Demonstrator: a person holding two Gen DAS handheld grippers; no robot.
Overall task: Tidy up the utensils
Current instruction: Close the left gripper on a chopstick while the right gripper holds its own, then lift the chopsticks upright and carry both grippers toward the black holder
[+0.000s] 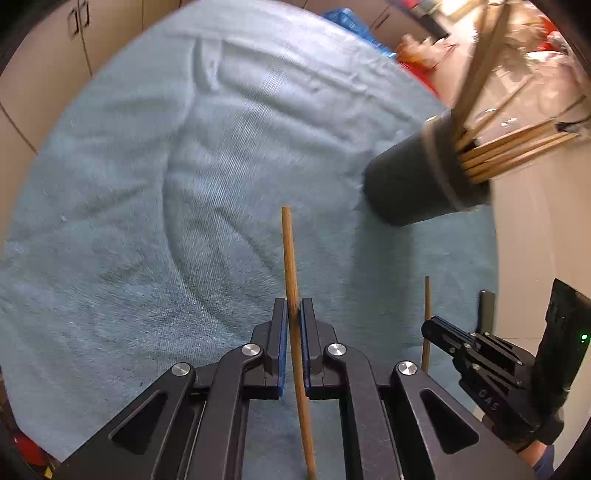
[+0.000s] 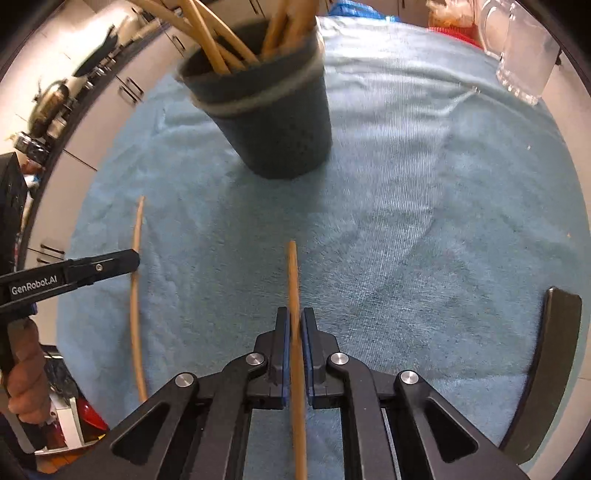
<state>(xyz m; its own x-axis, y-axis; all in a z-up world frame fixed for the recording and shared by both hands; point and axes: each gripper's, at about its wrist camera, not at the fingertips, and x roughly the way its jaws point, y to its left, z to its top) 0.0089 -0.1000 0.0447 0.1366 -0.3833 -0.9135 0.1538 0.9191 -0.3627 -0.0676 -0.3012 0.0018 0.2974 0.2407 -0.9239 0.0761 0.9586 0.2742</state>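
Observation:
Each gripper holds one wooden chopstick above a light blue towel. My left gripper (image 1: 294,308) is shut on a chopstick (image 1: 289,254) that sticks out past its fingertips. My right gripper (image 2: 294,317) is shut on another chopstick (image 2: 293,277). A dark round holder (image 1: 413,181) with a pale band stands at the right of the left wrist view, with several chopsticks (image 1: 517,147) in it. The same holder (image 2: 273,114) sits ahead of the right gripper. The right gripper (image 1: 430,325) shows at lower right in the left view; the left gripper (image 2: 135,258) with its chopstick (image 2: 136,295) shows at left in the right view.
The towel (image 1: 147,184) covers the table and lies in folds. A clear glass container (image 2: 521,55) stands at the far right. Cabinet doors (image 1: 44,55) line the far side. A person's hand (image 2: 26,373) holds the left gripper's handle. A blue object (image 1: 347,22) lies beyond the towel.

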